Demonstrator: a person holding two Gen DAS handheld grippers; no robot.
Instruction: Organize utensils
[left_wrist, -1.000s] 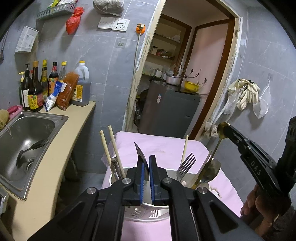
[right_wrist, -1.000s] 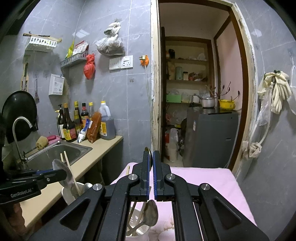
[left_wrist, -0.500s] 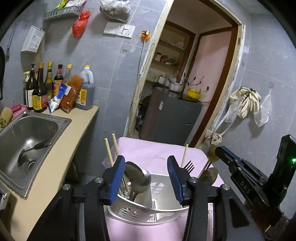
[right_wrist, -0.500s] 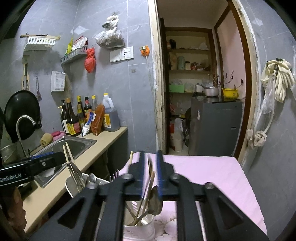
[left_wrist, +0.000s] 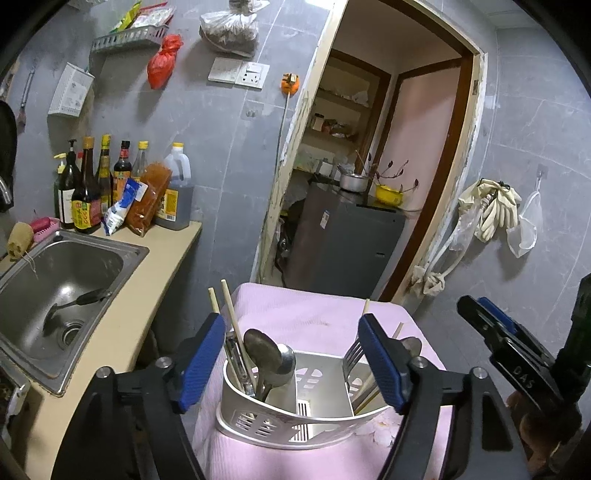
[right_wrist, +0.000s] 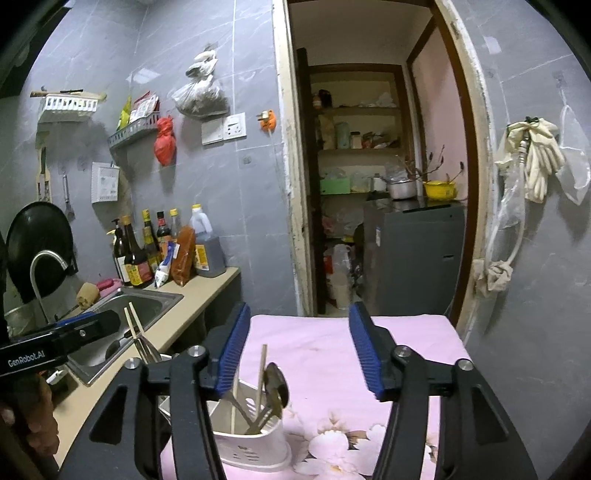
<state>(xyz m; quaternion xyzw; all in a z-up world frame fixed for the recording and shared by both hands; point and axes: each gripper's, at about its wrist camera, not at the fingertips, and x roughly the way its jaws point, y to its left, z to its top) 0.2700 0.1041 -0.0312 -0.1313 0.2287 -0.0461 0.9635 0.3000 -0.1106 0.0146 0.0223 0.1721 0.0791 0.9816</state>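
We see our left gripper (left_wrist: 291, 360) with its blue-padded jaws spread wide, having just been opening; nothing is clamped between them. They hang just above a white utensil caddy (left_wrist: 295, 424), which shows in the gap between the pads. Our right gripper (right_wrist: 297, 349) also stands with its jaws apart, having just been opening too, and grips nothing; the pink cloth and one end of the caddy (right_wrist: 255, 448) show through the gap.

The caddy sits on a pink-covered table (left_wrist: 317, 314), at the near edge closest to us, toward the corner nearest the counter. It has three compartments. In the left wrist view, the left compartment holds two spoons (left_wrist: 267, 354), a pair of wooden chopsticks (left_wrist: 231, 317) leaning upright, and some other metal cutlery that we cannot make out. The middle compartment looks bare. The right compartment holds a fork (left_wrist: 352, 352), another spoon (left_wrist: 412, 345) and more chopsticks (left_wrist: 365, 306), partly hidden behind the right pad.

To the left of the table runs a beige counter (left_wrist: 122, 325) with a steel sink (left_wrist: 55, 291) set in it, and a row of sauce bottles (left_wrist: 96, 188) stands at its far end against the grey tiled wall. Beyond the table's far edge an open doorway (left_wrist: 369, 155) shows a grey cabinet (left_wrist: 343, 243). Gloves (left_wrist: 495, 210) hang on the wall to the right.
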